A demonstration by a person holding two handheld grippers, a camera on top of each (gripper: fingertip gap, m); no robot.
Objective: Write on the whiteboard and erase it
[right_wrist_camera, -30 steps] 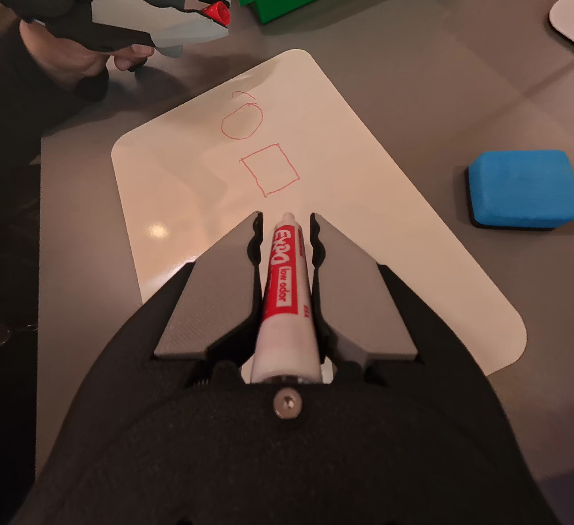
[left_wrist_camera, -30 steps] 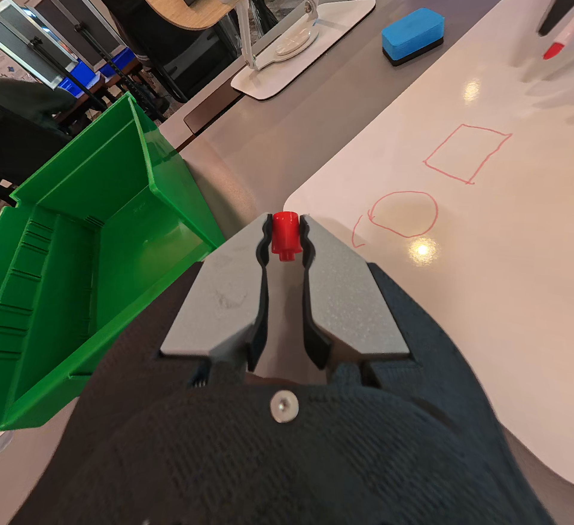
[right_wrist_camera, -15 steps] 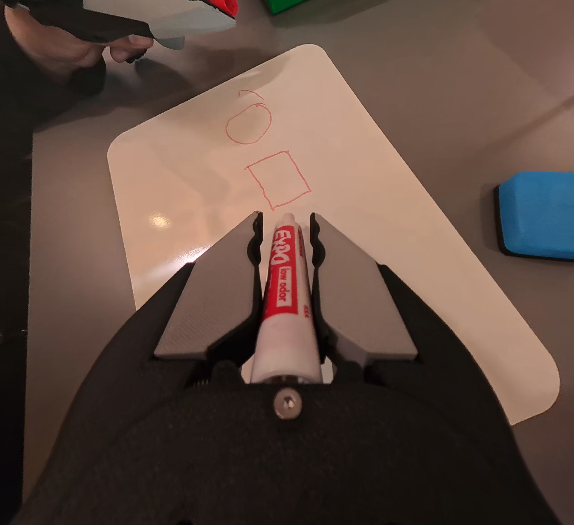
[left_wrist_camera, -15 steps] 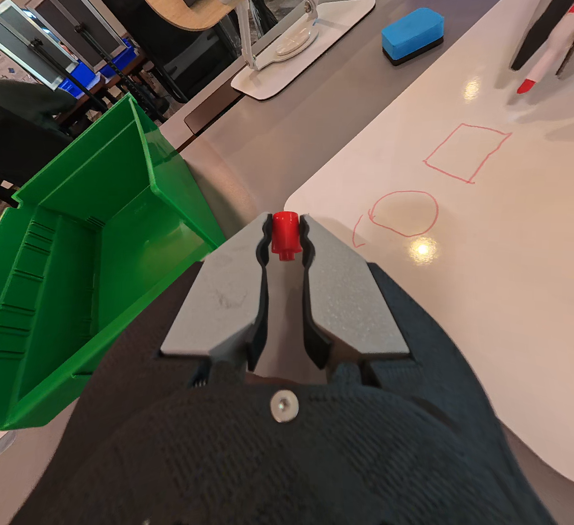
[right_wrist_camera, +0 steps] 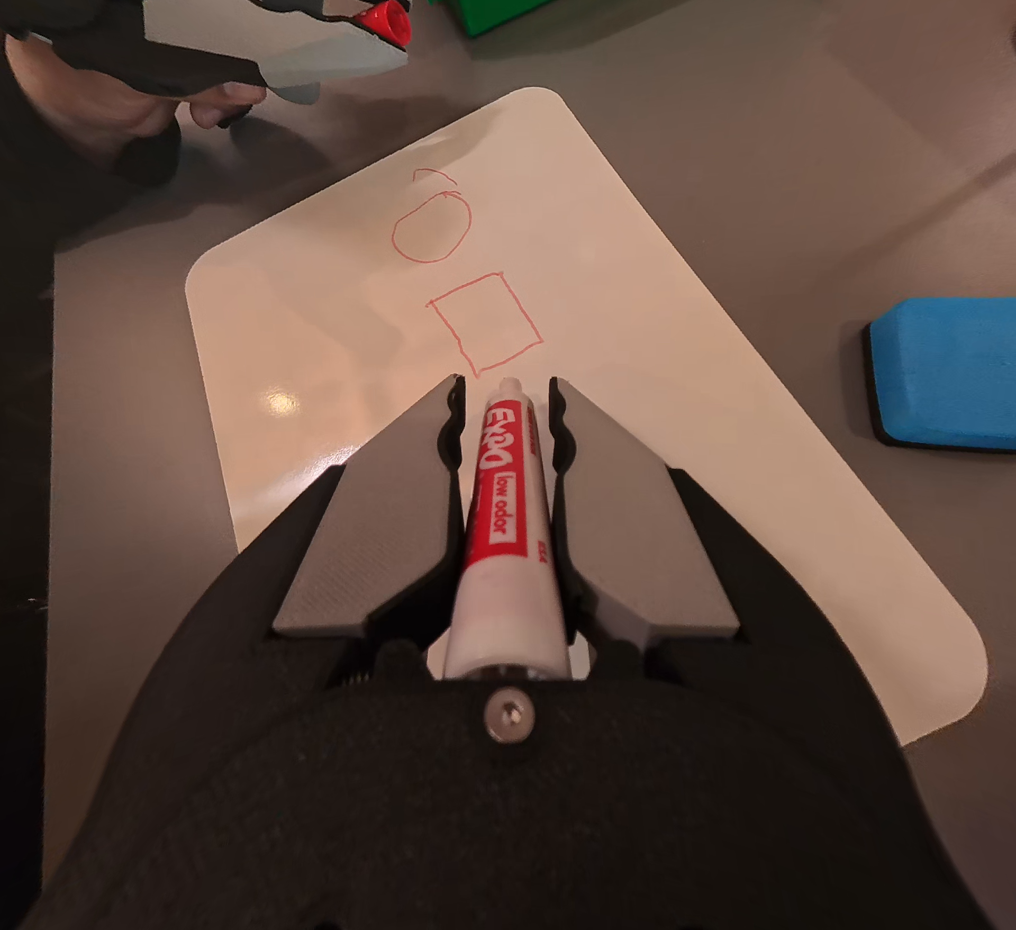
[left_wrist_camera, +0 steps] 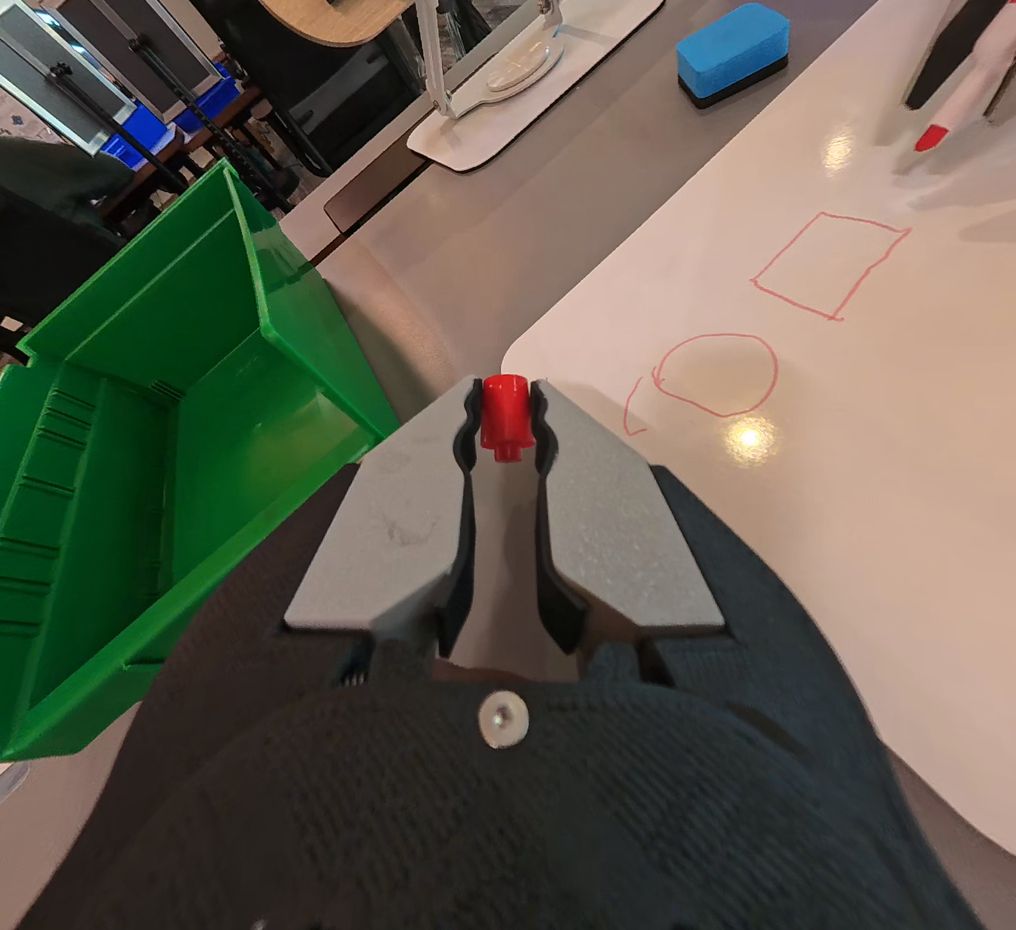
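Whiteboard (right_wrist_camera: 632,463): thin glossy white sheet with rounded corners, lying flat on a matte grey table (right_wrist_camera: 769,106). It bears two thin red outlines, a rough circle (right_wrist_camera: 431,227) with a stray hooked stroke beside it, and a four-sided box (right_wrist_camera: 486,323) next to the circle.

Marker (right_wrist_camera: 506,529): smooth white round barrel with a red label, uncapped, red tip (left_wrist_camera: 931,138). Gripped along the middle of the right gripper (right_wrist_camera: 507,381), its grey wedge-shaped fingers with wavy black pads closed on the barrel. The tip points down just past the box; whether it touches the board cannot be judged.

Cap (left_wrist_camera: 507,418): small red plastic cylinder with a narrower stub, pinched at the tips of the left gripper (left_wrist_camera: 507,392), held above the table just off the board's corner near the circle.

Eraser (right_wrist_camera: 951,373): blue foam block on a black base, on the table beside the board's long edge, apart from both grippers.

Bin (left_wrist_camera: 137,463): glossy green plastic, open-topped, ribbed inner wall, beyond the board's corner, beside the left gripper.

Lamp (left_wrist_camera: 528,78): white, flat base, on the table beyond the eraser.
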